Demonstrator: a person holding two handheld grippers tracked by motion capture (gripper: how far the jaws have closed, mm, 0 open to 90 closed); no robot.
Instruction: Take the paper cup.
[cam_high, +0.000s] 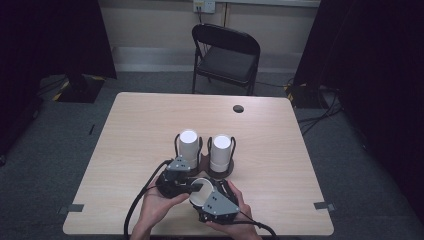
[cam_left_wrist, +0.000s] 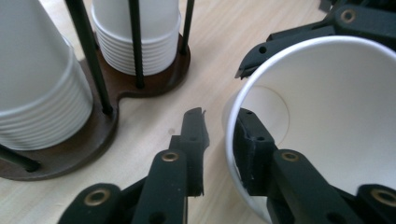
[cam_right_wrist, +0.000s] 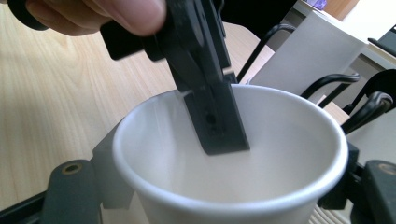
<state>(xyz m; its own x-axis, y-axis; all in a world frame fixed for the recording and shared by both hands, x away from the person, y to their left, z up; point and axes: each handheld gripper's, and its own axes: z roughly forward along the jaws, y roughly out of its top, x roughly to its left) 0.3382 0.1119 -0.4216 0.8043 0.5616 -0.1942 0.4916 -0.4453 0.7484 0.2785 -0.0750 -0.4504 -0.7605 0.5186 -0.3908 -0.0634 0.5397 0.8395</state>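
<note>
A single white paper cup (cam_high: 201, 196) is held near the table's front edge, its mouth tipped toward the person. My right gripper (cam_high: 205, 197) is shut on the paper cup (cam_right_wrist: 261, 186), with one jaw on each side of its wall. My left gripper (cam_left_wrist: 220, 119) straddles the rim of the cup (cam_left_wrist: 336, 116). One of its jaws reaches inside, and the other stands outside, apart from the wall, so it is open. Just behind are two upside-down stacks of white cups (cam_high: 188, 147) (cam_high: 221, 150), standing in a dark wooden holder (cam_left_wrist: 135, 86) with black rods.
The light wooden table (cam_high: 150, 120) has a round cable hole (cam_high: 238, 108) at the back right. A black folding chair (cam_high: 227, 55) stands beyond the far edge. Dark curtains hang at both sides. Cables trail from both grippers toward the front edge.
</note>
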